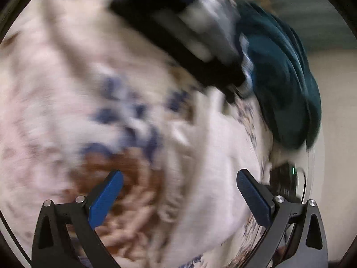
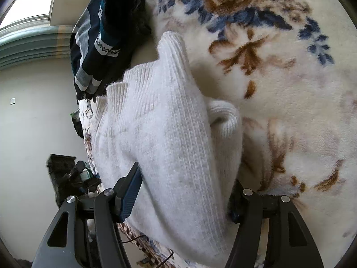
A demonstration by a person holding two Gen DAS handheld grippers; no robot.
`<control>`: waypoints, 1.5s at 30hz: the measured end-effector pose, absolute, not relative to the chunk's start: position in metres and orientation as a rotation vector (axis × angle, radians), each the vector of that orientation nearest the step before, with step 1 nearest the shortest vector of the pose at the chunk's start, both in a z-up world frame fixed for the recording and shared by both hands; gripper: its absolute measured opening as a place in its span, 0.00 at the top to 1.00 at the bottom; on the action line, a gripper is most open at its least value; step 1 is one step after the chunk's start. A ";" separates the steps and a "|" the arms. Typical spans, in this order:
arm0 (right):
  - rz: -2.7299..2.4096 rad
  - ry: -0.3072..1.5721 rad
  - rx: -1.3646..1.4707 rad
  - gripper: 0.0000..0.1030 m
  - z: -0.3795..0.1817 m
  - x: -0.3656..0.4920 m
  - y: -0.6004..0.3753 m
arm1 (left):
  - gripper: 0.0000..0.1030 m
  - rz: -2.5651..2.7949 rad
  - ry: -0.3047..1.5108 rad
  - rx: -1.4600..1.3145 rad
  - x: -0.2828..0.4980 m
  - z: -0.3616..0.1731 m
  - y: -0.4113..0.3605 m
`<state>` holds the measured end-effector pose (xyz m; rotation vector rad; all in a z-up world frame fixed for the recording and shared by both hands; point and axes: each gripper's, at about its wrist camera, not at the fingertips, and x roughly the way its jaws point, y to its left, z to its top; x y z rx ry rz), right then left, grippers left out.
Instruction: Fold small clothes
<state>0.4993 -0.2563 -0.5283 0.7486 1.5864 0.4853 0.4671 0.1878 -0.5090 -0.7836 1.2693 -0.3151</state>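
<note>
Folding the white sweater (image 2: pixel 160 134) on the blanket (image 2: pixel 279 84)

Right gripper (image 2: pixel 185 192) straddles the sweater's bulk, apparently to fold it; left gripper (image 1: pixel 178 192) hovers wide, empty. Dark clothes (image 2: pixel 104 35) lie beyond the sweater.

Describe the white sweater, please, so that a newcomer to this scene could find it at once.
Start from the cream floral blanket that covers the surface. On it, beside a pile of dark folded clothes, lies the white sweater, between the fingers of the right gripper. It is the only plain white ribbed knit; its neighbours are dark and patterned.
</note>
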 end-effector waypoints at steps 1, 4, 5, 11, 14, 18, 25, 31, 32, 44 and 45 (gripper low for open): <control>0.489 1.588 0.744 0.35 -0.529 0.499 -0.257 | 0.00 -0.348 1.294 -0.771 0.470 -0.515 0.176; 0.494 1.591 0.748 0.35 -0.531 0.500 -0.258 | 0.00 -0.345 1.415 -0.711 0.483 -0.555 0.148; 0.498 1.593 0.748 0.35 -0.532 0.500 -0.258 | 0.00 -0.328 1.428 -0.676 0.485 -0.565 0.143; 0.528 1.625 0.769 0.33 -0.553 0.503 -0.260 | 0.00 -0.303 1.396 -0.694 0.488 -0.567 0.144; 0.561 1.630 0.804 0.31 -0.562 0.504 -0.256 | 0.00 -0.338 1.359 -0.691 0.483 -0.561 0.146; 0.574 1.605 0.785 0.39 -0.560 0.502 -0.247 | 0.21 -0.383 1.310 -0.606 0.478 -0.546 0.116; 0.594 1.553 0.792 0.58 -0.540 0.493 -0.249 | 0.60 -0.406 1.246 -0.638 0.469 -0.528 0.123; 0.634 1.473 0.823 0.59 -0.502 0.489 -0.244 | 0.61 -0.421 1.185 -0.626 0.465 -0.487 0.132; 0.642 1.456 0.831 0.59 -0.492 0.491 -0.243 | 0.61 -0.425 1.169 -0.627 0.464 -0.476 0.136; 0.705 1.278 0.829 0.59 -0.387 0.620 -0.168 | 0.61 -0.399 1.030 -0.558 0.599 -0.363 0.201; 0.704 1.270 0.827 0.59 -0.386 0.637 -0.159 | 0.61 -0.401 1.029 -0.551 0.620 -0.361 0.205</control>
